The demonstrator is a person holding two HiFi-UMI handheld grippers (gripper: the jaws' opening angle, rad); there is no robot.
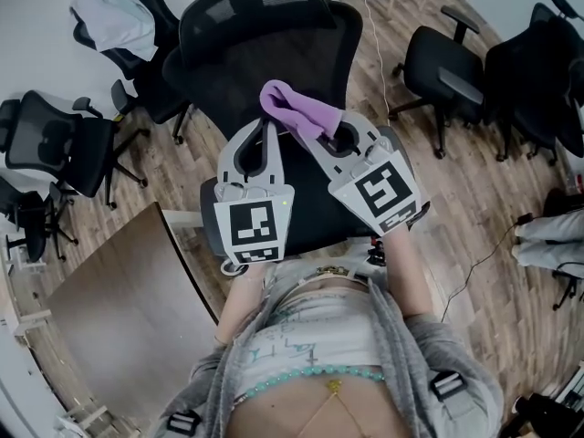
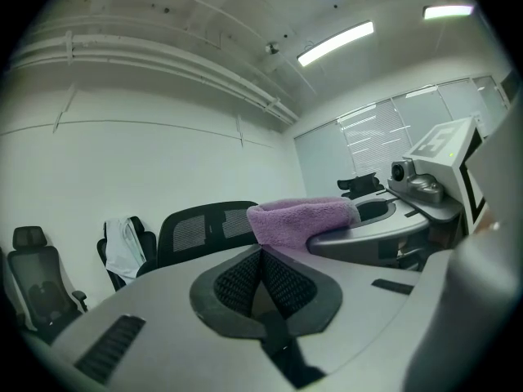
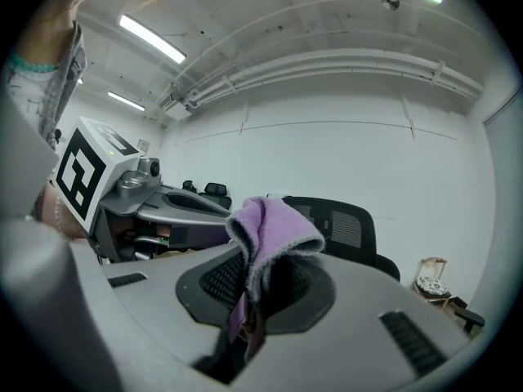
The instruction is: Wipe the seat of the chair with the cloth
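A black office chair with a mesh back (image 1: 255, 16) stands right in front of me; a strip of its seat (image 1: 308, 210) shows between the two grippers. My right gripper (image 1: 308, 131) is shut on a purple cloth (image 1: 297, 109), which bunches up over the jaw tips above the seat. In the right gripper view the cloth (image 3: 271, 233) is pinched between the jaws, with the chair back (image 3: 343, 227) behind. My left gripper (image 1: 270, 126) hangs beside it, shut on nothing. The left gripper view shows the cloth (image 2: 302, 217) just past its closed jaws.
A wooden table (image 1: 119, 308) sits at the lower left. Other black office chairs stand around on the wood floor: one at the left (image 1: 64, 144), one with a white garment (image 1: 114, 12), and two at the right (image 1: 438, 67).
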